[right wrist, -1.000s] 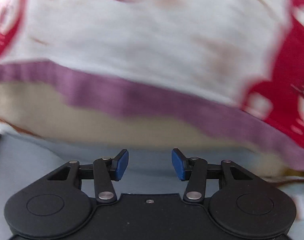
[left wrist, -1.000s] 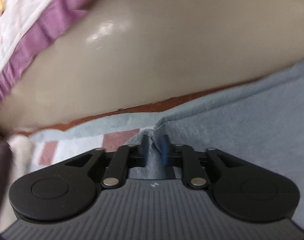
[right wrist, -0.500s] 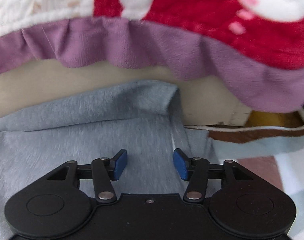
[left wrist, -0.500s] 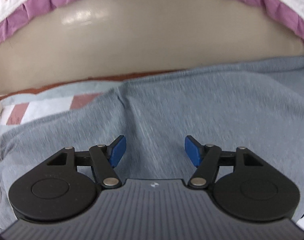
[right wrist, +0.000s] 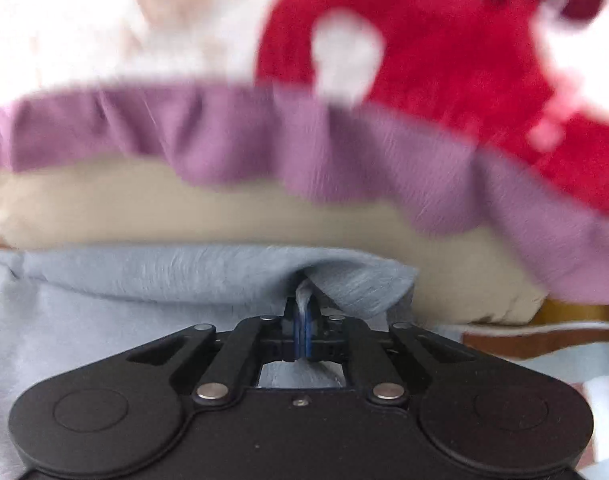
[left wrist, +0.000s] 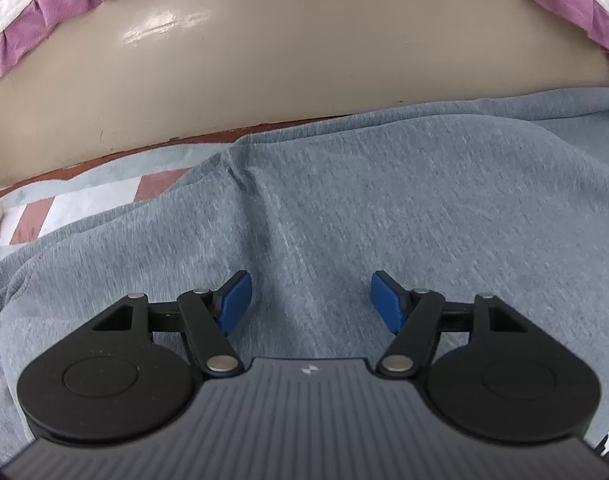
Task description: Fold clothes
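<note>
Half a second ago the right gripper stood apart over the cloth; now its blue pads are pinched together on a raised fold of the grey garment near its far edge, at 12 o'clock. No writing is readable anywhere. Wide apart, the left gripper holds nothing above the grey garment, which is spread over a checked mat. A purple-frilled blanket hangs at 12 o'clock.
</note>
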The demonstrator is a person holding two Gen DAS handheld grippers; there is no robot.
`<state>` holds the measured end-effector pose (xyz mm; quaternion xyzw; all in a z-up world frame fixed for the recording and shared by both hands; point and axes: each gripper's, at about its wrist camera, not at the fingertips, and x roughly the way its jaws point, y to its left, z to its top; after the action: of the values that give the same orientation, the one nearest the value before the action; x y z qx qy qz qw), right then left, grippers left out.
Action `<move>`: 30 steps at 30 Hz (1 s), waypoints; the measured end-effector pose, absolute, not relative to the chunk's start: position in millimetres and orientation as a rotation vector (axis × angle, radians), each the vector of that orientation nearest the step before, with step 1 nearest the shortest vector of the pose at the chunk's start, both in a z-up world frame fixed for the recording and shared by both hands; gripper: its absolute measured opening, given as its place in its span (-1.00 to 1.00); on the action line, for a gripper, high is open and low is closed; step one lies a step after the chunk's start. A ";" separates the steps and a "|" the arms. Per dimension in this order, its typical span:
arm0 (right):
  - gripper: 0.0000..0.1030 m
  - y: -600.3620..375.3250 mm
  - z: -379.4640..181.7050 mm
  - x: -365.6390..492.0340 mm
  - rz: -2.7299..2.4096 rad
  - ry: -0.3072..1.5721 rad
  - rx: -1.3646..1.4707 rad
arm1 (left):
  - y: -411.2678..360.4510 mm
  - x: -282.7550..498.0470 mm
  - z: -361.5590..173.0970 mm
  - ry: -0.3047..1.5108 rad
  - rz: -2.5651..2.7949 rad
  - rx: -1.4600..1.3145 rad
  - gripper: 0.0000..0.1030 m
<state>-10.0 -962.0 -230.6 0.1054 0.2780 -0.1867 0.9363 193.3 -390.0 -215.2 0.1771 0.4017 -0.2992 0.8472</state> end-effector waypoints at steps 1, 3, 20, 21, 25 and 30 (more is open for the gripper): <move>-0.91 -960.3 -223.3 -18.6 -0.374 0.537 0.234 | -389.2 193.6 -215.2 0.849 -0.631 0.372 0.28; -0.91 -958.1 -208.1 -34.5 -0.338 0.494 0.273 | -387.8 194.1 -215.2 0.853 -0.630 0.369 0.28; -0.69 -1002.9 -124.4 -51.0 -0.536 0.359 0.534 | -388.4 201.1 -209.3 0.851 -0.576 0.375 0.31; -0.54 -1002.5 -129.5 -42.5 -0.643 0.373 0.475 | -388.1 201.5 -208.8 0.845 -0.567 0.375 0.32; -0.33 -980.7 -144.0 -30.0 -0.803 0.389 0.393 | -382.0 201.3 -204.2 0.828 -0.532 0.345 0.32; 0.11 -909.1 -152.0 -63.6 -0.827 0.326 0.685 | -359.1 189.5 -188.9 0.827 -0.484 0.252 0.32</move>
<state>-63.6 -909.1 -152.0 0.3247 0.1544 -0.3923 0.8466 189.5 -359.1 -188.9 0.1209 0.3970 -0.2320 0.8798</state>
